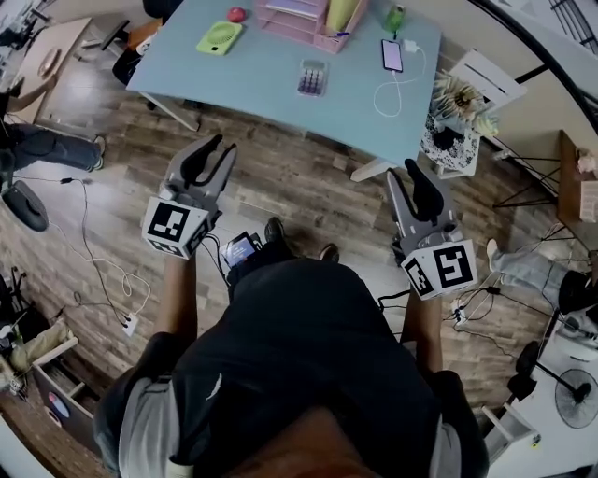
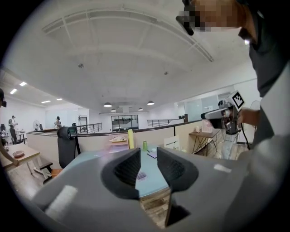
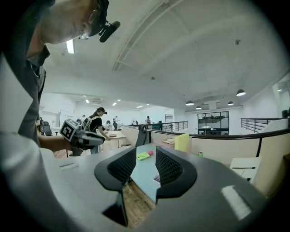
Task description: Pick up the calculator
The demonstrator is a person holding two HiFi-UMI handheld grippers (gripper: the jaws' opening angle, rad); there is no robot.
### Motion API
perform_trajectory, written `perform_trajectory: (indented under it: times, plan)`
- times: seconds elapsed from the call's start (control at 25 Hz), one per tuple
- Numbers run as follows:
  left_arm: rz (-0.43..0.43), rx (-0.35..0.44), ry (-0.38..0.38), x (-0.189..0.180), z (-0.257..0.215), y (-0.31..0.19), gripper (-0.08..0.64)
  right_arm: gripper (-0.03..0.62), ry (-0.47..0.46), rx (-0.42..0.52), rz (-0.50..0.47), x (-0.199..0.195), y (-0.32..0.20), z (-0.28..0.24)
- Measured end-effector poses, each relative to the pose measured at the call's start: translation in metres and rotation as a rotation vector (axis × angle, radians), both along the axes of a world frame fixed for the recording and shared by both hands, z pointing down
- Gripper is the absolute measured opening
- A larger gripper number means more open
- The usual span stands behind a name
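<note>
The calculator [image 1: 312, 77] lies flat on the light blue table [image 1: 271, 84], towards its middle. Both grippers hang over the wooden floor, short of the table's near edge and well apart from the calculator. My left gripper [image 1: 213, 154] is open with nothing between its fingers. My right gripper [image 1: 411, 177] is open and empty too. In the left gripper view the calculator [image 2: 141, 175] shows small through the gap of the left gripper [image 2: 148, 158]. In the right gripper view the calculator [image 3: 157, 178] peeks out beside the right-hand finger of the right gripper [image 3: 145, 158].
On the table lie a green case [image 1: 220, 37], a red ball [image 1: 236, 14], a pink tray stack [image 1: 304, 19], a green bottle [image 1: 396, 19] and a phone [image 1: 392, 54] on a white cable. A white side table [image 1: 458, 121] stands right. A person [image 1: 37, 145] sits far left.
</note>
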State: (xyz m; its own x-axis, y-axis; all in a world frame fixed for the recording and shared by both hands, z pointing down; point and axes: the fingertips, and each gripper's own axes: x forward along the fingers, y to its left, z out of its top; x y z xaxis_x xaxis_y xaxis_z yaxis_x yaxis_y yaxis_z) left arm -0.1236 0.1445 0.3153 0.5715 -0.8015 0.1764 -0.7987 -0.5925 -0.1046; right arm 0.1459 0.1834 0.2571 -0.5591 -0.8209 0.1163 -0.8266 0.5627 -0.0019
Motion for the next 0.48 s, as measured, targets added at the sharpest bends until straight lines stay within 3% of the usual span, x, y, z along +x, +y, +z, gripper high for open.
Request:
perform_trajectory:
  times: [0.48]
  plan:
    - [0.124, 0.029, 0.045, -0.046, 0.001, -0.051, 0.17, 0.117, 0.031, 0.014, 0.128, -0.059, -0.024, -0.01]
